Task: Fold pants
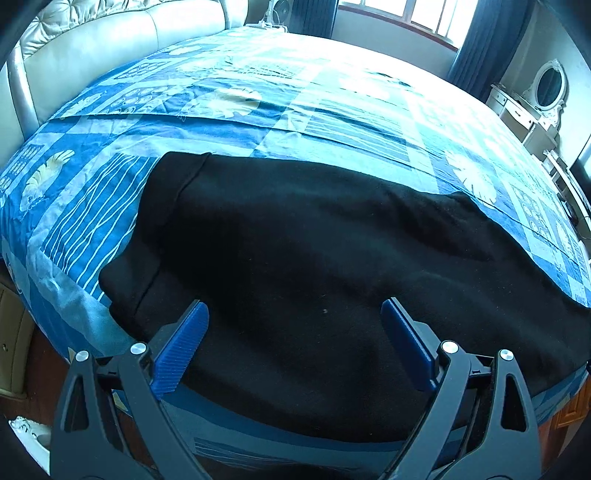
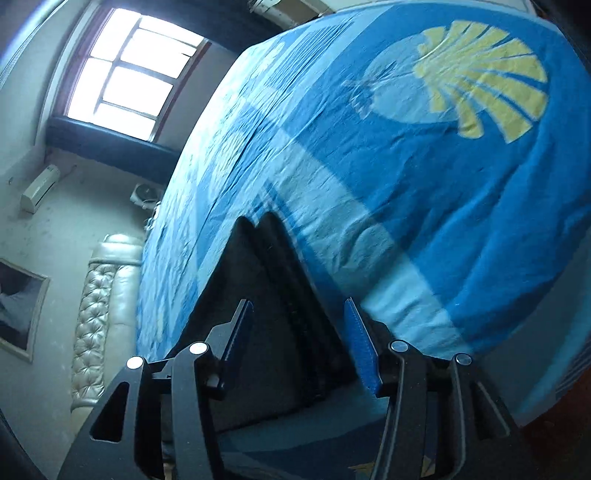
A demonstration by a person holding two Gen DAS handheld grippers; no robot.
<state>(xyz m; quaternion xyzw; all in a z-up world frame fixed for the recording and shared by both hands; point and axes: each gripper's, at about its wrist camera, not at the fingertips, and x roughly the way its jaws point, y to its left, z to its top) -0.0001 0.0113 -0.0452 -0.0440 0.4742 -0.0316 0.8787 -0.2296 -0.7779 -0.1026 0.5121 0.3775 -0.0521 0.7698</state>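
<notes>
Black pants (image 1: 314, 266) lie spread across the near side of a bed with a blue patterned cover (image 1: 258, 110). The waistband end is at the left in the left wrist view. My left gripper (image 1: 295, 314) is open and empty, hovering over the near edge of the pants. In the right wrist view, rolled sideways, one end of the pants (image 2: 273, 295) lies between the blue fingers. My right gripper (image 2: 299, 314) is open, its jaws straddling that end without closing on it.
A cream padded headboard (image 1: 92, 48) stands at the bed's left end. A white dressing table with an oval mirror (image 1: 532, 103) is at the right. Windows (image 1: 417, 14) lie behind the bed. The bed's near edge drops to a wooden floor (image 1: 40, 369).
</notes>
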